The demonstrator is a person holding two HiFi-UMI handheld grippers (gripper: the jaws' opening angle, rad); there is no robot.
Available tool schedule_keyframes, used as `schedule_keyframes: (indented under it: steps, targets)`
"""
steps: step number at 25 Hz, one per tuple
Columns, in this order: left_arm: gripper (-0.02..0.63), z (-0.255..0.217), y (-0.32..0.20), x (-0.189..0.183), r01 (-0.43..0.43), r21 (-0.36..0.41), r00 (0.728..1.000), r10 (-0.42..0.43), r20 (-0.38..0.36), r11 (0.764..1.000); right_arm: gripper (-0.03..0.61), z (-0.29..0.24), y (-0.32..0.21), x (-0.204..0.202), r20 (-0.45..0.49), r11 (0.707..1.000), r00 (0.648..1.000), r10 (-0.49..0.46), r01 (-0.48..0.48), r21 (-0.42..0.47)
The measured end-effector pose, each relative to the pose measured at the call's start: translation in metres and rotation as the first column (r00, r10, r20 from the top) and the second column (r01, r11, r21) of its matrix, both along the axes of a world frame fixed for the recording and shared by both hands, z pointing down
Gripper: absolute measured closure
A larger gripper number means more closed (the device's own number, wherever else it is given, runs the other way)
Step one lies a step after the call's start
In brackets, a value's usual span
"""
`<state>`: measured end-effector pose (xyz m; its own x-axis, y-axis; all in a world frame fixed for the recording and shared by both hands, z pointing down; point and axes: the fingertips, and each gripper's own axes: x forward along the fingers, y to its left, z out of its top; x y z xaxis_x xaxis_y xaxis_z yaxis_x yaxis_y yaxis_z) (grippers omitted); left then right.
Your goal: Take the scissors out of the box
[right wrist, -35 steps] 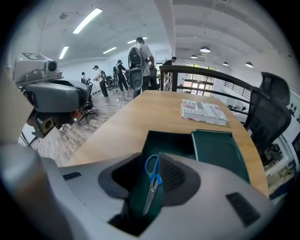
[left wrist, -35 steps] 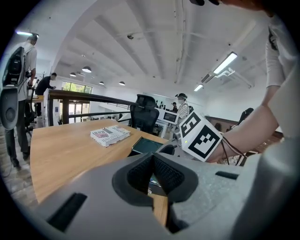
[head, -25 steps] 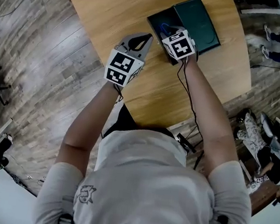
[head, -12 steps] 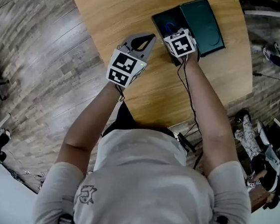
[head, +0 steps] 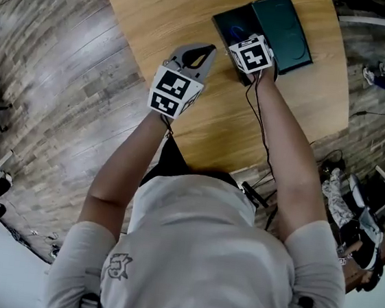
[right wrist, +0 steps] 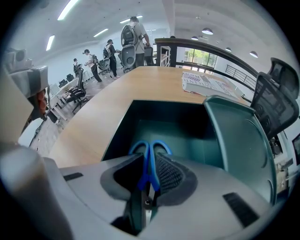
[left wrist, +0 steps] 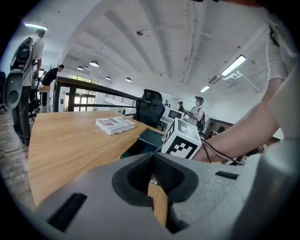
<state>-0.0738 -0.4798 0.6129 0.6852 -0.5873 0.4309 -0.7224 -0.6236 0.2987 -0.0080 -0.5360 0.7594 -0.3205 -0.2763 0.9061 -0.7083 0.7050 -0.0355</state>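
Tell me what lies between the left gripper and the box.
Only bare table: in the head view, nothing sits on the wood between the left gripper and the box.

Left gripper (left wrist: 152, 155) tilts slightly down, jaws together, empty. Right gripper (right wrist: 149, 168) points steeply down, its jaws just closing onto the scissors (right wrist: 151, 154).

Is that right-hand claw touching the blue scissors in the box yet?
Touching. In the right gripper view the right gripper, whose jaws have just been closing, presses both pads against the blue handles of the scissors; no gap shows.
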Motion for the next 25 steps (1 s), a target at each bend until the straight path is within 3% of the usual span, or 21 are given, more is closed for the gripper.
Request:
schedule_keyframes:
  steps: [8,15,25]
  targets:
    - [0.609,-0.009,0.036,0.001,0.015,0.017,1.000,-0.015,0.019,1.000,0.489,-0.035,0.011,-0.003,0.049,0.995,0.999,-0.004,-0.001,0.098]
    - [0.609,-0.037,0.068,0.018,0.004,0.073,0.999,-0.007,0.043,0.997,0.489,-0.101,0.020,0.002,0.118,0.973,0.993,-0.022,-0.006,0.233]
    - [0.609,-0.094,0.136,0.038,0.012,0.183,0.998,-0.023,0.059,0.983,0.489,-0.192,0.086,0.022,0.227,0.935,0.974,-0.018,-0.064,0.348]
